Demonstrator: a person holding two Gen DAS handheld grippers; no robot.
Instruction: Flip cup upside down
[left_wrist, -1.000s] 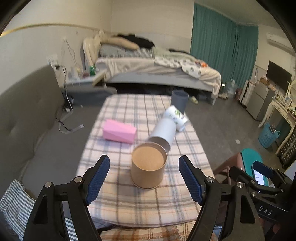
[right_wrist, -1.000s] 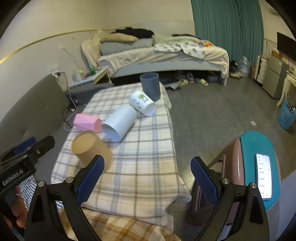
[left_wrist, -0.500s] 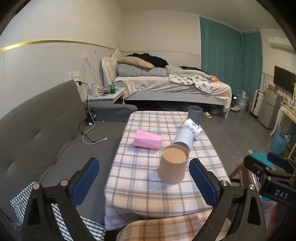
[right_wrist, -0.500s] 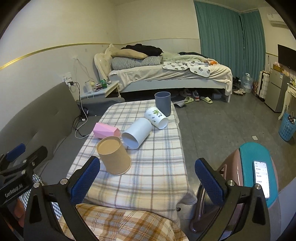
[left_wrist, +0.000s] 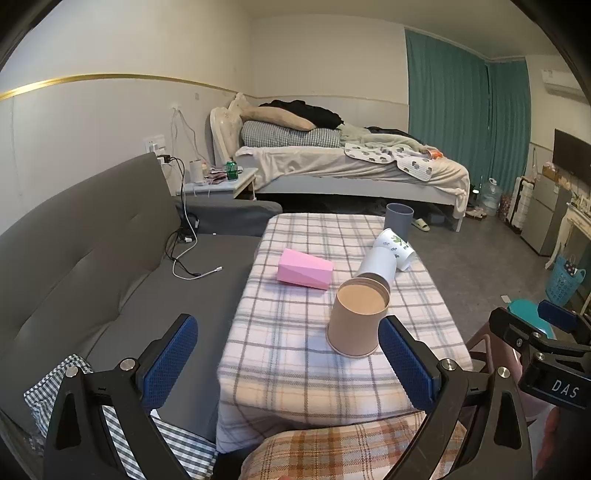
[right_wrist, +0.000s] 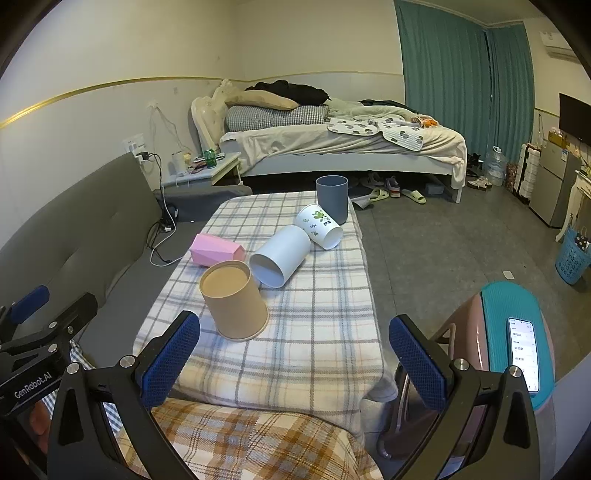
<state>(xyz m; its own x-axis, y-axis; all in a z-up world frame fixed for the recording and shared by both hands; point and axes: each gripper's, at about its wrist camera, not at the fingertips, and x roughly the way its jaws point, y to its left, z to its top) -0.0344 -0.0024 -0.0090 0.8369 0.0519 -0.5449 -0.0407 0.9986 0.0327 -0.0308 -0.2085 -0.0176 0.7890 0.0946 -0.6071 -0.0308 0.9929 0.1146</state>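
**A:** Your brown paper cup (right_wrist: 233, 300) stands mouth-down at the near end of the checked table (right_wrist: 325, 332), its flat base facing up, so it looks already flipped. Which cup do you take next?

**B:** Likely the white cup (right_wrist: 281, 255) lying on its side just behind it. It's probably light, thin-walled and easy to crush or roll, so grip it gently across the middle of the wall, not at the rim.

**A:** And your fingers?

**B:** The left gripper (left_wrist: 288, 363) and the right gripper (right_wrist: 294, 360) are both spread wide, holding nothing, well short of the cups.

**A:** What can't you make out?

**B:** The printed cup (right_wrist: 319, 226) touches the white one's far end; the grey cup (right_wrist: 332, 198) stands upright behind. The pink cup (right_wrist: 216, 250) lies on its side, mouth hidden. The table's near edge is hidden behind the plaid fabric (right_wrist: 255, 443).
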